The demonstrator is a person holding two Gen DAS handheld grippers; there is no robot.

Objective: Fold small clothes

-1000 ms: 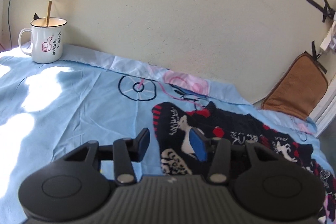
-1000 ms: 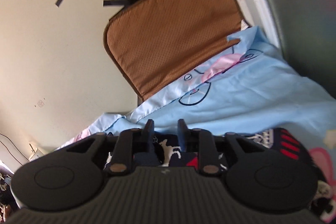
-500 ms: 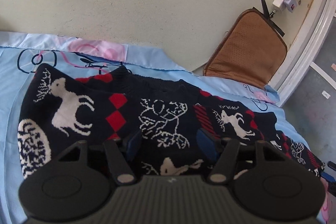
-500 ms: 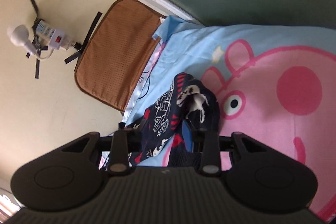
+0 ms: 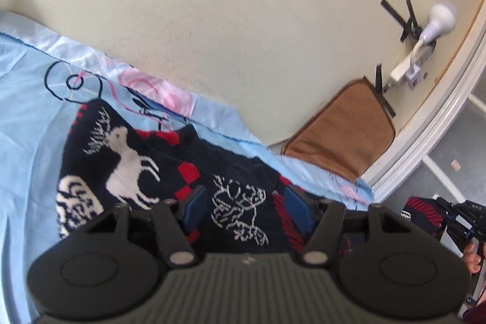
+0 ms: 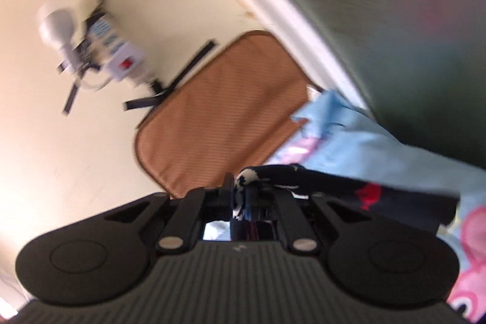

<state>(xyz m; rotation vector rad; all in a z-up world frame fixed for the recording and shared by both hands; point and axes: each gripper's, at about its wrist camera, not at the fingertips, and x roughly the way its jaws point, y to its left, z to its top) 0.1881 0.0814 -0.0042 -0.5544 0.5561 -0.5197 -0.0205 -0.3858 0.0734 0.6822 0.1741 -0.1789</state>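
Observation:
A small navy sweater [image 5: 145, 172] with white reindeer and red diamonds lies spread on the light blue bedsheet [image 5: 27, 111]. My left gripper [image 5: 243, 207] is open, its blue pads either side of the sweater's middle, just above it. My right gripper [image 6: 243, 196] is shut on the sweater's sleeve [image 6: 349, 187] and holds it lifted off the sheet. In the left wrist view the right gripper [image 5: 461, 217] shows at the far right with the red-striped cuff [image 5: 420, 211] raised.
A brown cushion [image 5: 340, 138] leans on the cream wall at the bed's far end, also seen in the right wrist view [image 6: 218, 117]. A power strip with a white bulb [image 6: 100, 50] is taped to the wall. A white door frame [image 5: 440, 117] runs at the right.
My right gripper has closed on the sleeve and lifted it off the sheet. My left gripper has stayed open over the sweater and shifted slightly; its view has tilted.

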